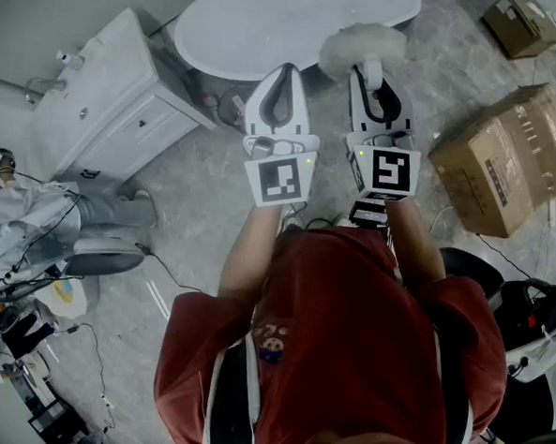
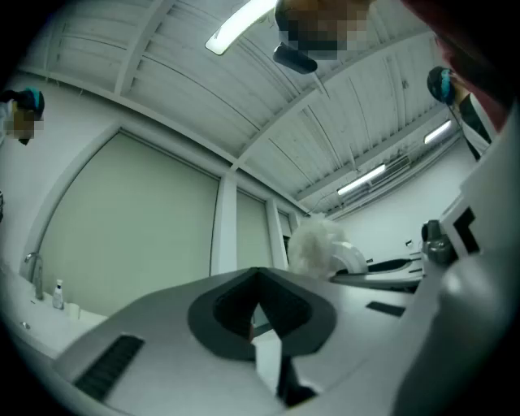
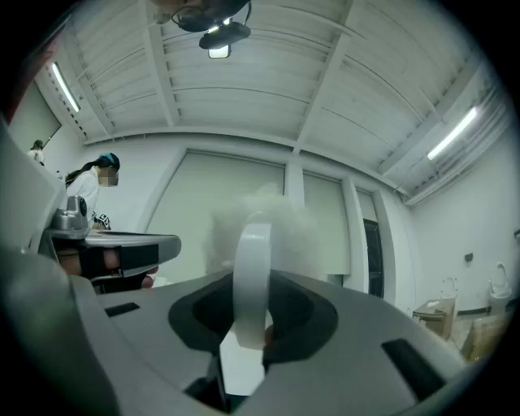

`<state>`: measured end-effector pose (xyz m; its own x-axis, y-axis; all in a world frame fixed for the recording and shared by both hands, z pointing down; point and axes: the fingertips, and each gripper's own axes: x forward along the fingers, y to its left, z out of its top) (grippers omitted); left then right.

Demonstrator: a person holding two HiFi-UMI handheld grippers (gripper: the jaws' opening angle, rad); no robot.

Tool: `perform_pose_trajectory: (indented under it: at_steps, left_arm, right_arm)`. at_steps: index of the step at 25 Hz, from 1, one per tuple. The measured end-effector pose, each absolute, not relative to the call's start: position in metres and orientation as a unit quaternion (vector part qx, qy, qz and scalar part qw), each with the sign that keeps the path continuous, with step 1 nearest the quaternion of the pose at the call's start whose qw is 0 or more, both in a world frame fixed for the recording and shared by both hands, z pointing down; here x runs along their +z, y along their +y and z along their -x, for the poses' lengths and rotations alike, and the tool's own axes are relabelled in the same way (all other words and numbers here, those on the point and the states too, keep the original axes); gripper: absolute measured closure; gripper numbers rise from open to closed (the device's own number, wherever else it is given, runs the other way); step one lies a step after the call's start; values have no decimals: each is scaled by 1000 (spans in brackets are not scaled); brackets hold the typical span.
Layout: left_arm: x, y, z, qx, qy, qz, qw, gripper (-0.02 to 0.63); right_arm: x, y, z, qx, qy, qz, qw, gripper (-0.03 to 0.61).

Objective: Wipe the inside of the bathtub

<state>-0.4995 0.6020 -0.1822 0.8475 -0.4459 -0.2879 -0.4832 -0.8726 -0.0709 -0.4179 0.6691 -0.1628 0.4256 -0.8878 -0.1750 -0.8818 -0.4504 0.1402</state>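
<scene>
The white oval bathtub (image 1: 284,19) stands on the grey floor ahead of me, at the top of the head view. Both grippers are held up in front of my chest and tilt toward the ceiling. My right gripper (image 1: 374,81) is shut on the white handle (image 3: 252,276) of a fluffy white duster (image 1: 361,47), whose head sticks out past the jaws over the tub's near rim. In the left gripper view the duster (image 2: 317,244) shows to the right. My left gripper (image 1: 281,75) is beside it, jaws together with nothing held.
A white vanity cabinet (image 1: 111,95) stands left of the tub. Cardboard boxes (image 1: 504,160) sit at the right, a smaller one (image 1: 521,23) farther back. Cables and gear lie at the left, beside a person in white (image 1: 33,212). Another person (image 3: 93,191) stands at a counter.
</scene>
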Motion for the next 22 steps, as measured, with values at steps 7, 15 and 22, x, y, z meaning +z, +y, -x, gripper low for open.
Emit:
perform_pose_trajectory:
  at_steps: [7,15,22]
  left_arm:
    - [-176,617,474,130,245,958,67,598]
    - [-164,633,445,111,257,958,57,598]
    - [-147,664,419,93,265,958,56,598]
  right_arm:
    - [-152,685,392,-99,-524,-846,7,485]
    - [-143,704,364,-91,-535,-840,-5,485]
    - [-125,740,333,-72,-537,-840,-13,485]
